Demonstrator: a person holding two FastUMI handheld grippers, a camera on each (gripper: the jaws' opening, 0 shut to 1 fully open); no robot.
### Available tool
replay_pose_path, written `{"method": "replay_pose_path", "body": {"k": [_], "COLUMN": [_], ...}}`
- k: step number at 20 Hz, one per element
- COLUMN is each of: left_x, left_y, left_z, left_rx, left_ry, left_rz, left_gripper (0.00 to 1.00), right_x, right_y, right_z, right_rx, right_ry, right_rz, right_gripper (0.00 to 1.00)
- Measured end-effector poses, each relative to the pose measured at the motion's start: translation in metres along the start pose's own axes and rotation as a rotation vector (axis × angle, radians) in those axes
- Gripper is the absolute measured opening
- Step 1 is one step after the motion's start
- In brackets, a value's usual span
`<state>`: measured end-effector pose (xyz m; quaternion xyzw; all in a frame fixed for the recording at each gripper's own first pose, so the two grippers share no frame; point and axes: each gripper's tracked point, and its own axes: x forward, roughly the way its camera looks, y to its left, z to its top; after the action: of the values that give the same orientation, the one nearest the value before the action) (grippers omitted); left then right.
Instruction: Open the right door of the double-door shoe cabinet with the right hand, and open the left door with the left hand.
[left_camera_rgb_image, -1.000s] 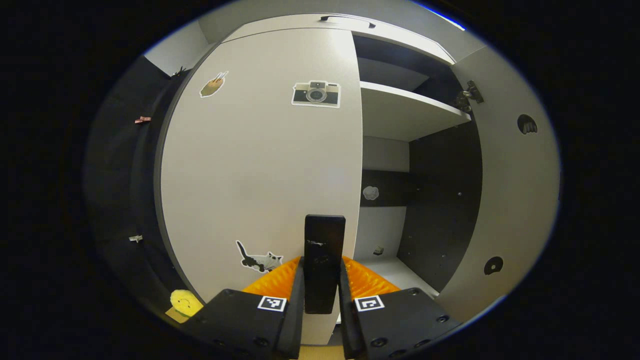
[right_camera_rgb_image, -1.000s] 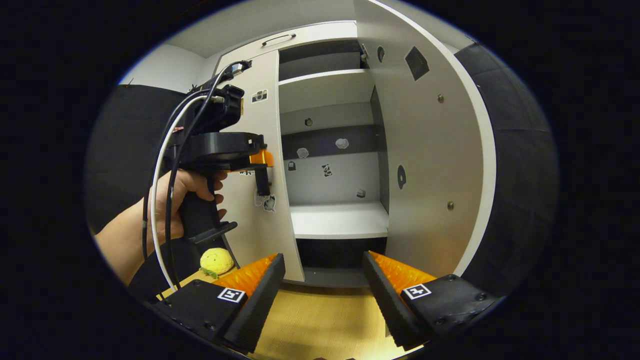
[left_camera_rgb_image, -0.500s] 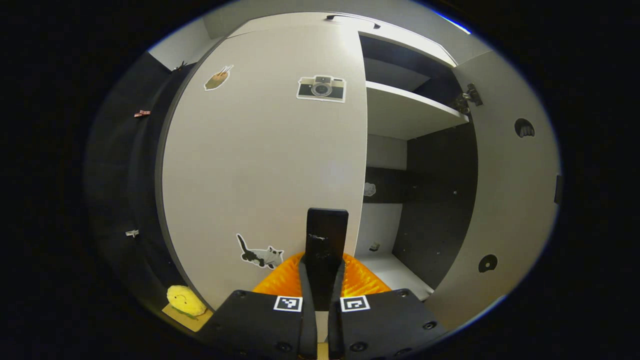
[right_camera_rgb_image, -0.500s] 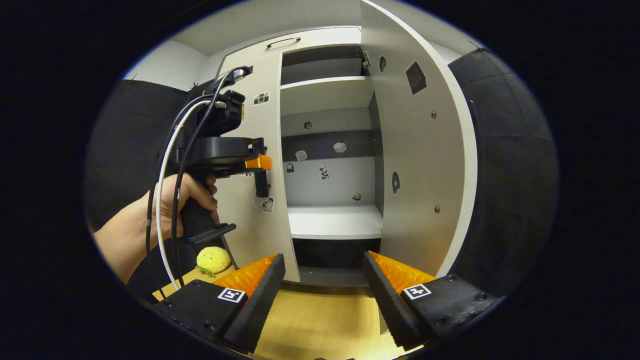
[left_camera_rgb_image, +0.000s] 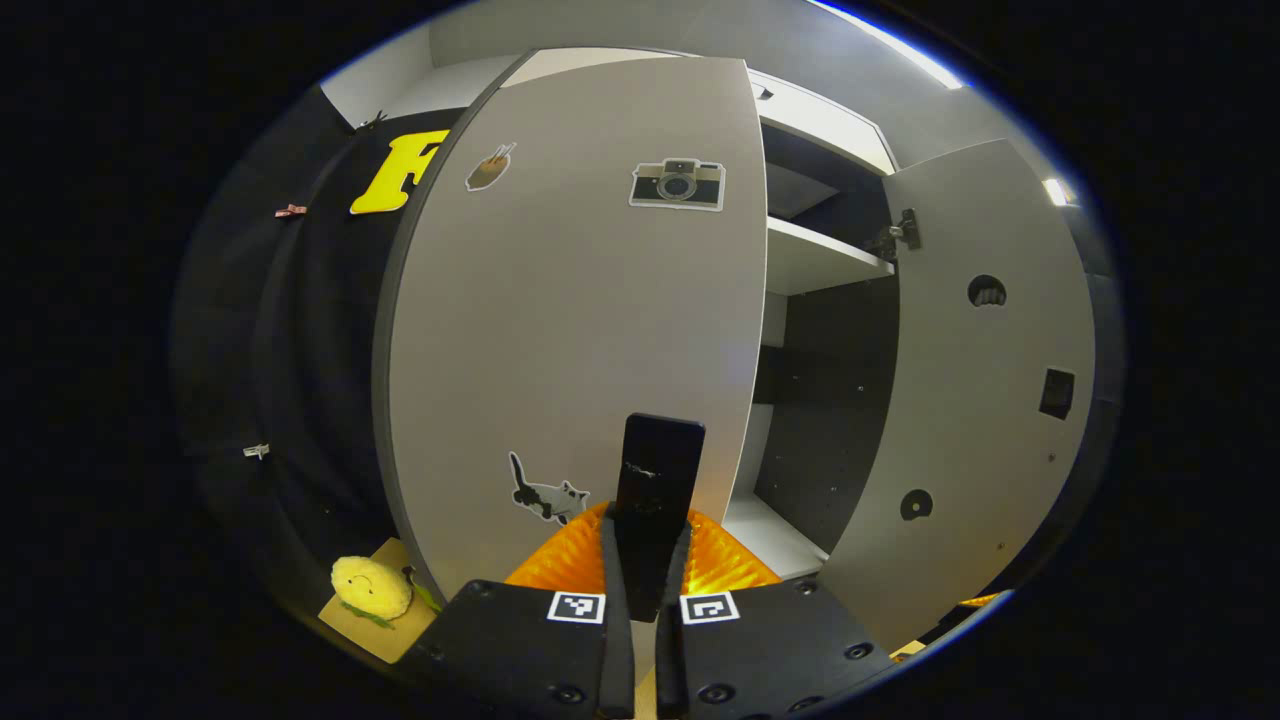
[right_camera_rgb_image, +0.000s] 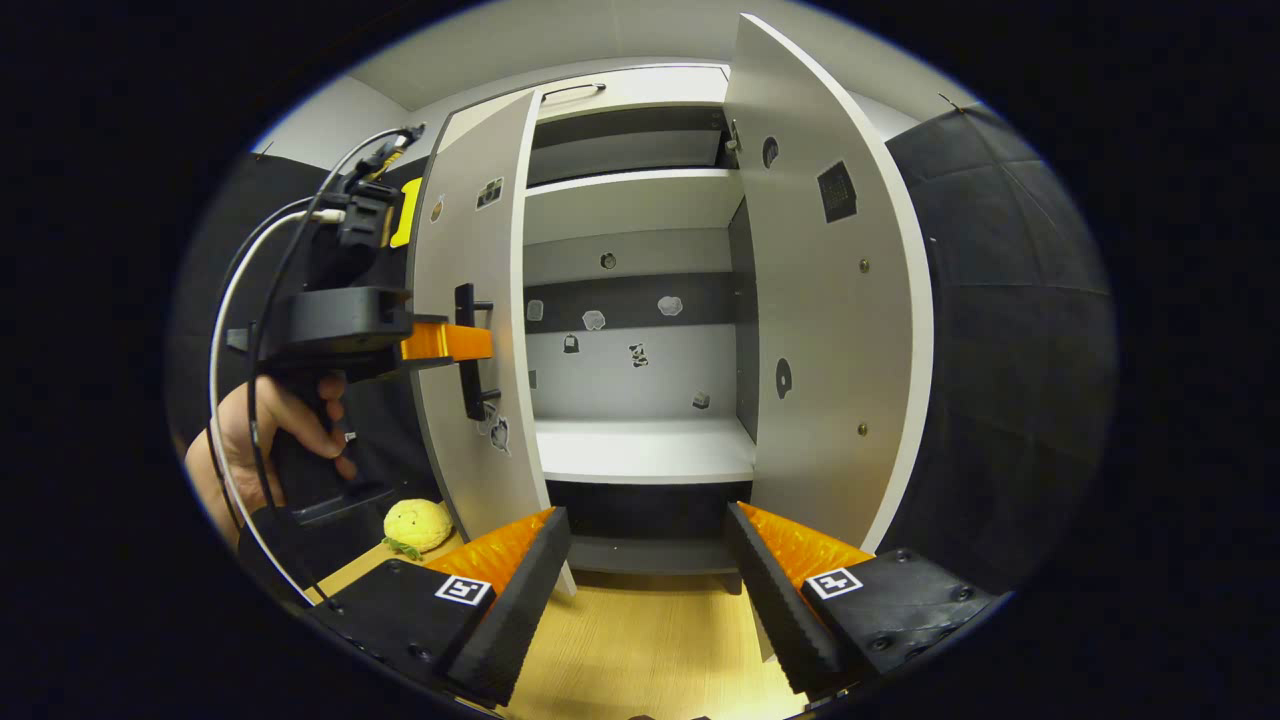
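- Shoe cabinet (right_camera_rgb_image: 640, 450) ahead: two doors ajar, two bare shelves inside (stickers on the back wall).
- Left gripper (left_camera_rgb_image: 645, 560) pinches the left door's handle (left_camera_rgb_image: 655, 490).
- Right gripper (right_camera_rgb_image: 645, 570), fingers spread, holds nothing, near the right door (right_camera_rgb_image: 830, 330).
- One yellow plush toy (right_camera_rgb_image: 417, 524) on the floor, left.

The left tool (left_camera_rgb_image: 644, 560) is clamped tight, gripped by a hand (right_camera_rgb_image: 262, 430); the right tool (right_camera_rgb_image: 645, 580) gapes wide.
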<state>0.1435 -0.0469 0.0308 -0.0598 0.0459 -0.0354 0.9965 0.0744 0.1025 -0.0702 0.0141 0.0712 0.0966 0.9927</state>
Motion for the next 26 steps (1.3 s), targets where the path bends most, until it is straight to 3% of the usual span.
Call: {"method": "replay_pose_path", "body": {"k": [11,17,21,25,26], "left_x": [-0.079,-0.11,-0.133,-0.148,-0.148], "left_y": [0.052,0.088,0.133,0.195,0.202], "left_z": [-0.001,0.003,0.007,0.009,0.01], "left_rx": [-0.022,-0.051,-0.059,-0.07,-0.091], "left_ry": [-0.025,-0.043,-0.063,-0.058,-0.054], "left_rz": [0.005,0.053,0.123,0.2,0.16], "left_gripper": [0.13,0.12,0.09,0.05,0.05], "right_x": [-0.024,-0.034,-0.037,-0.036,-0.037], "right_y": [0.024,0.043,0.069,0.072,0.07], "right_z": [-0.012,-0.012,-0.014,0.004,0.009], "right_rx": [0.056,0.015,-0.003,-0.044,-0.045], "right_ry": [-0.011,-0.011,0.006,-0.037,-0.043], "right_rz": [-0.093,-0.095,-0.049,-0.049,-0.054], "right_gripper": [0.98,0.98,0.98,0.98,1.0]}}
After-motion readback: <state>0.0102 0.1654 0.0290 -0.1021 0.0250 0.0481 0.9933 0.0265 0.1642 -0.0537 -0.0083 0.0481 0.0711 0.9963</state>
